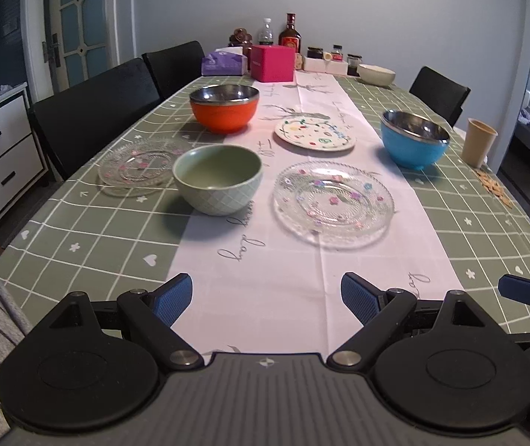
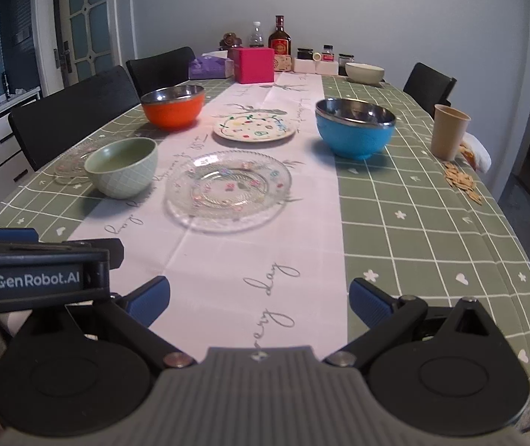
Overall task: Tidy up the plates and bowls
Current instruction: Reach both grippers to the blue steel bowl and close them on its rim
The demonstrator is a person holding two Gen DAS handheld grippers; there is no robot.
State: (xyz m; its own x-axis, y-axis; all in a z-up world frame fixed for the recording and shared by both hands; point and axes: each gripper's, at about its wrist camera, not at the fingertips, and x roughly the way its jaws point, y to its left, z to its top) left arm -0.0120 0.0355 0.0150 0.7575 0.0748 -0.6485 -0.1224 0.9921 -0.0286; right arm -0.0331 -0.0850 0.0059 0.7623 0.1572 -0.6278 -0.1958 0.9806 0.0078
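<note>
On the table stand a green ceramic bowl (image 1: 217, 178) (image 2: 122, 167), an orange bowl (image 1: 224, 107) (image 2: 173, 106) and a blue bowl (image 1: 414, 138) (image 2: 355, 127), both steel-lined. A clear glass plate (image 1: 333, 204) (image 2: 228, 190) lies on the white runner, a second glass plate (image 1: 136, 165) (image 2: 69, 165) sits left of the green bowl, and a painted white plate (image 1: 315, 133) (image 2: 254, 128) lies farther back. My left gripper (image 1: 266, 299) hovers open at the near edge, empty. My right gripper (image 2: 259, 299) is open and empty too, beside the left gripper.
Black chairs (image 1: 97, 107) line the left side, and another chair (image 1: 439, 91) stands at the far right. A beige cup (image 2: 449, 132) and scattered seeds (image 2: 462, 182) sit near the right edge. A pink box (image 1: 272, 62), bottles, jars and a white bowl (image 1: 375, 74) crowd the far end.
</note>
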